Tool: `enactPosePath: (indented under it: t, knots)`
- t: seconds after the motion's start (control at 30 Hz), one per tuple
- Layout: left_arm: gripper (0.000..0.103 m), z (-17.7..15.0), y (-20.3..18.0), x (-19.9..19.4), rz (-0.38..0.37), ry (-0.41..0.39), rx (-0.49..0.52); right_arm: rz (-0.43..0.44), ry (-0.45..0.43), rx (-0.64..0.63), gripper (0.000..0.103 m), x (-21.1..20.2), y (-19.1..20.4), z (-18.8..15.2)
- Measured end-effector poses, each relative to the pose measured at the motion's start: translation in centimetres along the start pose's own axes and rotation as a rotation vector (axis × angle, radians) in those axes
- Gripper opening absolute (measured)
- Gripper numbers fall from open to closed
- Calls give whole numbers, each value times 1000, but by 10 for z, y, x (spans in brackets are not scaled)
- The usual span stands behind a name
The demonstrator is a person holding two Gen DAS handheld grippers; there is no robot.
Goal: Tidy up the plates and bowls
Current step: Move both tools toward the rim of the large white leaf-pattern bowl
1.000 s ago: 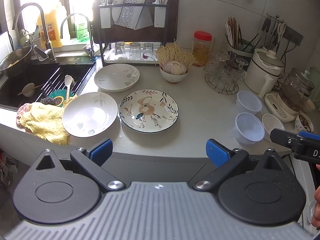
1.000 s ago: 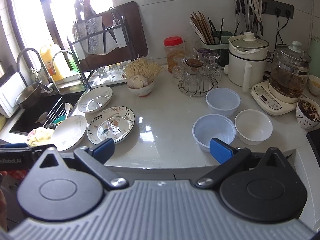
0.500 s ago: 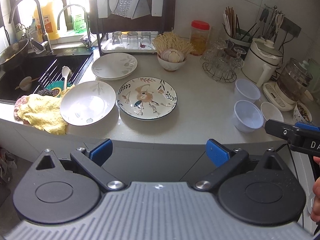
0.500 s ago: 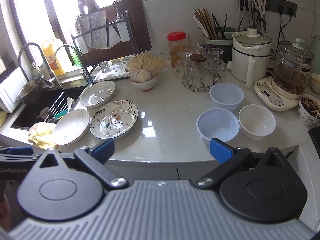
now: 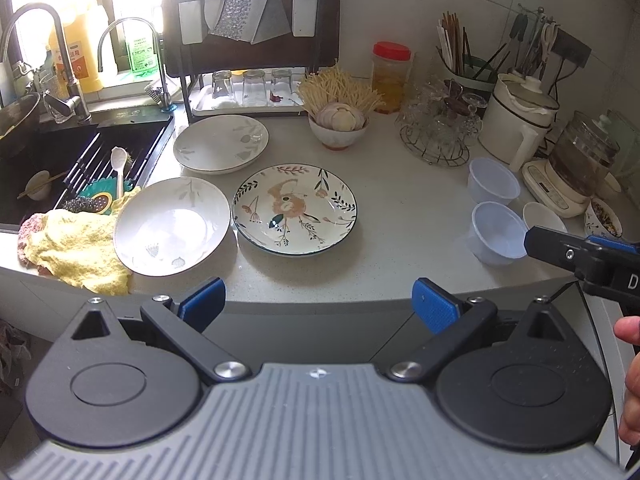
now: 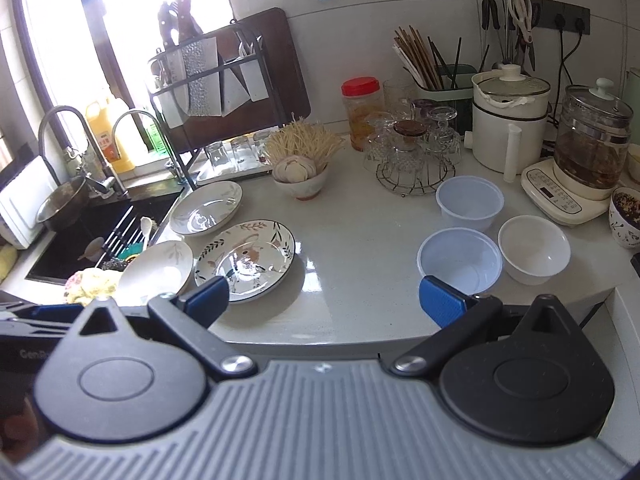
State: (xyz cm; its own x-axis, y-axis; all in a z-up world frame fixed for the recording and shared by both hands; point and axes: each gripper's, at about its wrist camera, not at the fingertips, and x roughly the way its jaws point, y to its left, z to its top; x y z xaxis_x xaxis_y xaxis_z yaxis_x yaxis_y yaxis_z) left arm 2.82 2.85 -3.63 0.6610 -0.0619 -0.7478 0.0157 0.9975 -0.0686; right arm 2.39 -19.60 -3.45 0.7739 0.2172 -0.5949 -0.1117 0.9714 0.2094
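Observation:
Three plates lie on the grey counter: a floral patterned plate (image 5: 295,209) (image 6: 245,260) in the middle, a white plate (image 5: 172,225) (image 6: 156,267) at the front left, and a white plate (image 5: 221,143) (image 6: 206,207) behind it. Two translucent bowls (image 6: 460,266) (image 6: 470,202) and a white bowl (image 6: 534,249) stand at the right; the front translucent bowl also shows in the left wrist view (image 5: 498,233). My left gripper (image 5: 319,305) is open and empty, short of the counter edge. My right gripper (image 6: 324,299) is open and empty, near the front translucent bowl.
A sink (image 5: 76,156) with utensils is at the left, a yellow cloth (image 5: 76,246) by it. A dish rack (image 5: 256,40), a bowl of garlic and noodles (image 5: 338,128), a glass stand (image 5: 438,132), a white cooker (image 6: 510,120) and a glass kettle (image 6: 592,140) line the back.
Both grippers pulled back a little, then came forward again toward the counter. Nothing on the counter moved.

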Motion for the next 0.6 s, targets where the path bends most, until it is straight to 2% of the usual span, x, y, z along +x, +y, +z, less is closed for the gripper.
enactPosePath:
  t: [0.33,0.6]
  knots:
    - [101,45,45,28,-43,7,41,-27,-9,48,103,30,31,15]
    - [101,76,103,53,-88,25,68,-72,-18,77,103,56,76,24]
